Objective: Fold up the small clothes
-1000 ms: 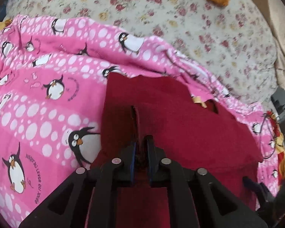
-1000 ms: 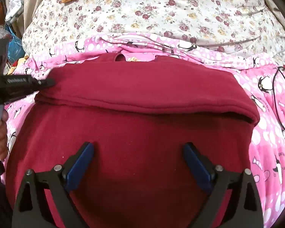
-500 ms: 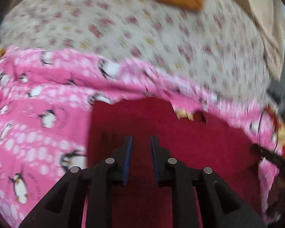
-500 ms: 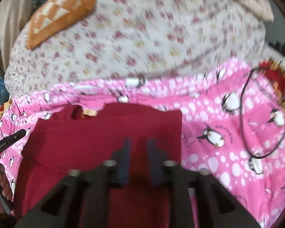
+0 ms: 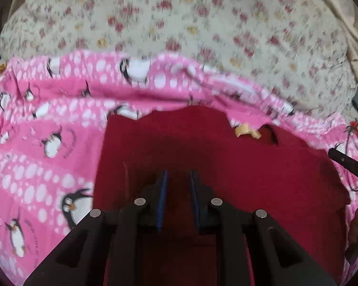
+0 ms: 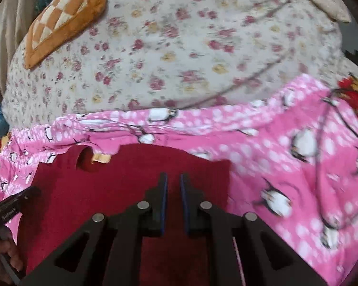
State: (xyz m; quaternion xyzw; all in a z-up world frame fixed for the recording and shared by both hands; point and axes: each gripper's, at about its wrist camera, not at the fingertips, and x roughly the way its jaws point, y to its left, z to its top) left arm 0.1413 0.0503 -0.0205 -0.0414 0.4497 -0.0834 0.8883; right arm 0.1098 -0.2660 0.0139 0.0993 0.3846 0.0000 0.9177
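The dark red garment (image 5: 214,166) lies on the pink penguin blanket (image 5: 35,155), in the lower middle of both views. The left gripper (image 5: 178,181) and the right gripper (image 6: 172,183) are above it, each with a narrow gap, holding nothing.

There is one red shirt (image 5: 226,166). It lies on one pink penguin blanket (image 5: 47,166). Behind it is one flowery blanket (image 6: 179,59). One orange checked cushion (image 6: 66,16) sits on that. Two grippers show: left gripper (image 5: 178,181), right gripper (image 6: 173,183).
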